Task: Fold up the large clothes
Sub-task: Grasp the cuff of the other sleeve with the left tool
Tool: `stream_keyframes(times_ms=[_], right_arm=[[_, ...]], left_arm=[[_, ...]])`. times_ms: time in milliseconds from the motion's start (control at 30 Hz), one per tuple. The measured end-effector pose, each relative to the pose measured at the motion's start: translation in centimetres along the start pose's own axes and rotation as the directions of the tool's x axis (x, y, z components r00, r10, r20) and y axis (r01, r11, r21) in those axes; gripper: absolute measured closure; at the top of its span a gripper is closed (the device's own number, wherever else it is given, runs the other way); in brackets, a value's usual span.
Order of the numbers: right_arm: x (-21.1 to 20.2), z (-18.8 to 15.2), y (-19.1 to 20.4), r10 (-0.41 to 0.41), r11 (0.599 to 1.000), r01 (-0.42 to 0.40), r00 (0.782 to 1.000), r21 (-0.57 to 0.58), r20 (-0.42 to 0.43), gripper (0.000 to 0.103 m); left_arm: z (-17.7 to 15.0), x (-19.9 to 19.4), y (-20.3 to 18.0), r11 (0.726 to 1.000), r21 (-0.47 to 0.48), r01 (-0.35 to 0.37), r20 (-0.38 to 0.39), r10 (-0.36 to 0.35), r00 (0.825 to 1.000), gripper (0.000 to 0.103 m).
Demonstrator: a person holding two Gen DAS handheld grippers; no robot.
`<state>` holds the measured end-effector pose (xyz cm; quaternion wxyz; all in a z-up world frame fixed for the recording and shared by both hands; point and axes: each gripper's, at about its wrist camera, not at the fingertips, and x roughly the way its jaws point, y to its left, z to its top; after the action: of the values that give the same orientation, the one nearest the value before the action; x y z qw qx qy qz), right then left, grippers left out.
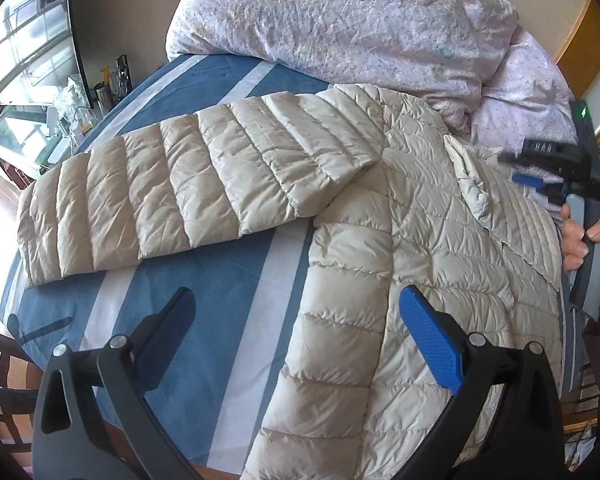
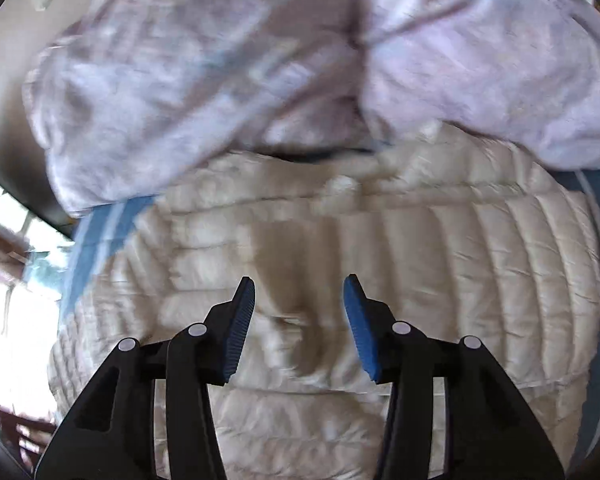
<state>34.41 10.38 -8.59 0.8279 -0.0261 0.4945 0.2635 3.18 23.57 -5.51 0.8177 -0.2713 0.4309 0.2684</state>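
A beige quilted down jacket lies flat on a blue and white striped bed cover. One sleeve stretches out to the left. My left gripper is open and empty, held above the jacket's lower edge and the bed cover. My right gripper is open and empty above the jacket's body; that view is blurred. The right gripper also shows at the right edge of the left wrist view, held in a hand.
A pink floral duvet is heaped at the head of the bed, touching the jacket's top edge; it also shows in the right wrist view. A glass table with bottles stands beyond the bed's left side.
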Motion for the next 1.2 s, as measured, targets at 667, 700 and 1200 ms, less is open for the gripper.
stream_keyframes(times_ms=[667, 700, 1200], right_arm=[[6.7, -3.1, 0.8, -0.215, 0.975, 0.214, 0.977, -0.062, -0.011, 0.052], [6.5, -3.5, 0.9, -0.215, 0.974, 0.215, 0.977, -0.066, 0.005, 0.052], [6.6, -3.9, 1.0, -0.201, 0.976, 0.205, 0.977, -0.074, 0.069, 0.049]], left_arm=[[1.6, 0.4, 7.4, 0.984, -0.136, -0.115, 0.009, 0.118, 0.993, 0.002], [1.8, 0.3, 8.2, 0.980, -0.155, -0.123, 0.008, 0.126, 0.992, 0.002], [2.8, 0.4, 16.2, 0.924, -0.321, -0.207, -0.037, 0.206, 0.978, 0.002]])
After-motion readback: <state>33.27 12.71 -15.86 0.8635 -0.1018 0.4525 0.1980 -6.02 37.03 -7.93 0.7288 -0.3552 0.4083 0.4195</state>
